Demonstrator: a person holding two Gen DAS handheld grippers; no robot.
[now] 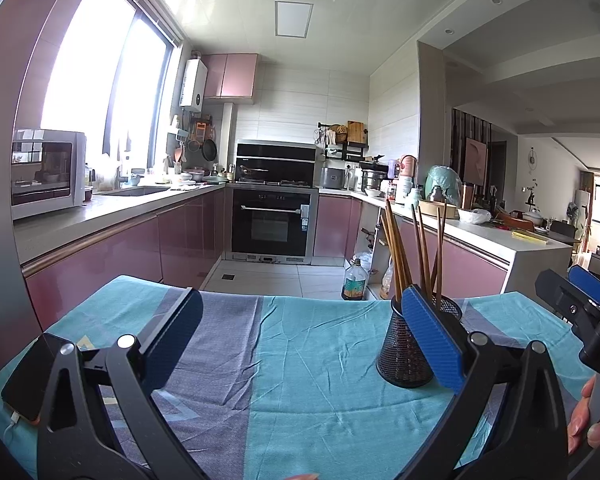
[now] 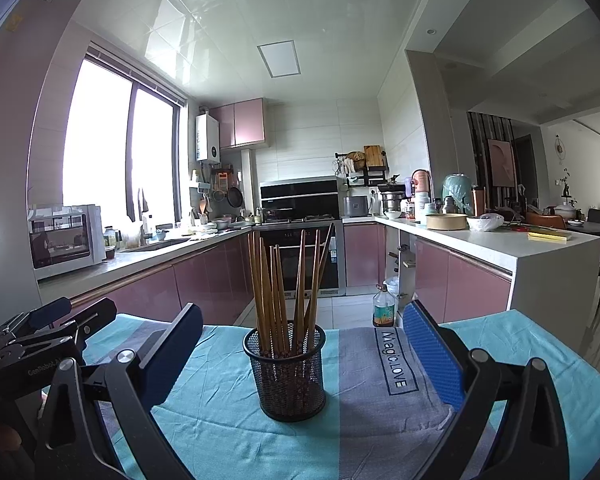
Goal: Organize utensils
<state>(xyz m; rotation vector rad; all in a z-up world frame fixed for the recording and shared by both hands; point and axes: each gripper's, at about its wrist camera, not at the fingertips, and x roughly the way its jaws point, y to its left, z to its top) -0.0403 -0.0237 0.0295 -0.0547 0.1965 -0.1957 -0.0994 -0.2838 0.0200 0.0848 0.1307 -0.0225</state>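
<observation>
On teal tablecloth point(image 2: 228, 432), mesh holder point(image 2: 286, 376) of chopsticks point(image 2: 278, 288), kitchen behind

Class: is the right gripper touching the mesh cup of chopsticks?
Apart. Right wrist view: right gripper open, mesh cup centred between its fingers, cloth visible each side.

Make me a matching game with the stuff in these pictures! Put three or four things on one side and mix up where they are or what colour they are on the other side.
Things:
1. chopsticks
2. mesh cup
3. phone
4. oil bottle

Descriptions:
A. on the floor
B. lying on the cloth, cable plugged in
C. black, standing on the cloth
D. brown, standing upright in a holder

Pairs: 1-D, 2-C, 3-B, 4-A
</observation>
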